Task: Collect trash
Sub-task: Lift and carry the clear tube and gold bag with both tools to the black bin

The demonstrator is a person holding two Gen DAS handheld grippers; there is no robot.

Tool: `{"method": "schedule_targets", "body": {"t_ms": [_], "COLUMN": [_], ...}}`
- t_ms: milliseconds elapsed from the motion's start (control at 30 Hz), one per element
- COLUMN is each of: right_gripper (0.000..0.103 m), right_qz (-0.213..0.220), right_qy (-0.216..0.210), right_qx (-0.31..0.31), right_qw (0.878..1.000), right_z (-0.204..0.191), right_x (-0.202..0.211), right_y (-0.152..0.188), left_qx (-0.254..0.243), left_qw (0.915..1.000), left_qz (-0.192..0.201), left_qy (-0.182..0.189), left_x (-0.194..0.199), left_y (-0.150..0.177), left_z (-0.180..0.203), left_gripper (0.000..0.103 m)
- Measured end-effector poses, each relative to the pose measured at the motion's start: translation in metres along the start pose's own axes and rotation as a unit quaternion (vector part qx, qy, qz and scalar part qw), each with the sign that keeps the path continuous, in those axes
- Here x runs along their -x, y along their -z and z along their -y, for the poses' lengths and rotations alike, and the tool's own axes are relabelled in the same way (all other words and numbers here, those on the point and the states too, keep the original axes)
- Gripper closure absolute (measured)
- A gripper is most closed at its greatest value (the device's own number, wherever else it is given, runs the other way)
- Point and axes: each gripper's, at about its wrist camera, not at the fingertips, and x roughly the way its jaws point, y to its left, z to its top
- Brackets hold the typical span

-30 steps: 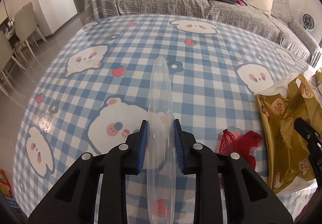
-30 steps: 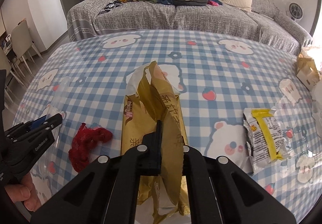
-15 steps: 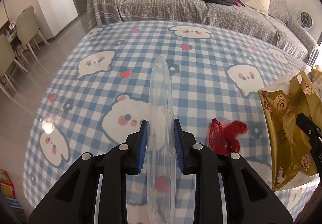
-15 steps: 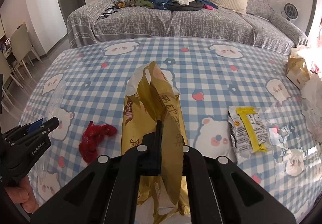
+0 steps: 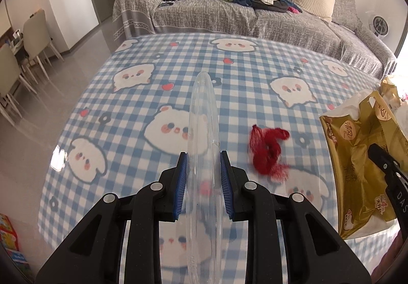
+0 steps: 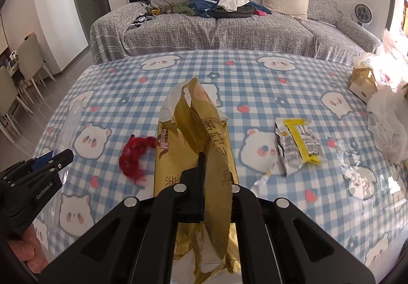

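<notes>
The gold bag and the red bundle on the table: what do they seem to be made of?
Gold bag: probably thin plastic film, glossy metallic finish; it creases sharply, reflects light, and its torn top shows a white inner side.
Red bundle: likely soft plastic or fibre netting, matte; a loose mesh with frayed strands.

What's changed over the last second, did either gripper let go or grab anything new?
No new grabs or releases. Both grippers have lifted and pulled back from the table, so more of the checked cloth shows. The left gripper still clamps the clear plastic piece; the right gripper still pinches the gold wrapper. The red net and the yellow-striped snack packet lie where they were.
</notes>
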Motion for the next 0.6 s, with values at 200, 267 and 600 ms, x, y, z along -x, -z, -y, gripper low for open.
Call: {"method": "schedule_targets", "body": {"t_ms": [200,267,600], "right_gripper": [0.101,0.101,0.101], "right_qz": [0.004,0.004,0.008], "right_qy": [0.006,0.007,0.009], "right_qx": [0.003,0.003,0.012], "right_qw": [1.000,1.000,1.000], "right_z": [0.000,0.000,-0.010], "right_x": [0.018,0.023,0.050], "right_y": [0.016,0.021,0.052], "left_qx": [0.007,0.003,0.017], "left_qw": [0.9996,0.9997,0.9993], "left_qz": [-0.021,-0.021,-0.025], "left_qy": [0.015,0.007,0.021], "left_x": [0.003,0.008,0.031], "left_y": [0.026,0.035,0.073], "left_z": [-0.010,-0.013,-0.031], "left_gripper": [0.078,0.078,0.078]}}
